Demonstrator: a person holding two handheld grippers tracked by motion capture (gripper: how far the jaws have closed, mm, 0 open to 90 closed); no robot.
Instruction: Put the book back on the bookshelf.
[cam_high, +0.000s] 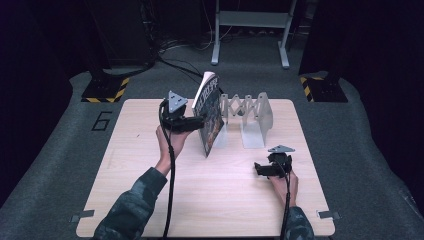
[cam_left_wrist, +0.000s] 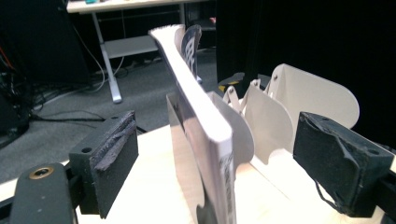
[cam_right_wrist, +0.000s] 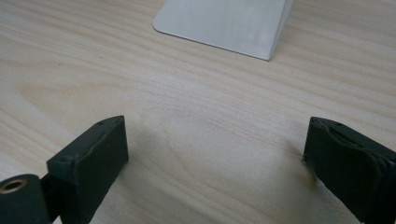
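Note:
A book (cam_high: 209, 112) with a dark cover stands upright on the wooden table (cam_high: 140, 195), leaning against the left plate of a white accordion book rack (cam_high: 245, 112). My left gripper (cam_high: 198, 122) is open around the book's near edge. In the left gripper view the book (cam_left_wrist: 201, 126) stands between the two pads with a gap on each side, and the rack's plates (cam_left_wrist: 299, 102) rise behind it. My right gripper (cam_high: 260, 169) rests low at the right of the table, open with nothing between its jaws. The right gripper view has the open gripper (cam_right_wrist: 215, 154) over bare wood.
The rack's flat base plate (cam_right_wrist: 224, 23) lies just ahead of the right gripper. A metal desk frame (cam_high: 250, 30) and cables stand on the floor beyond the table. Yellow-black striped stand bases (cam_high: 105, 90) sit at the far corners.

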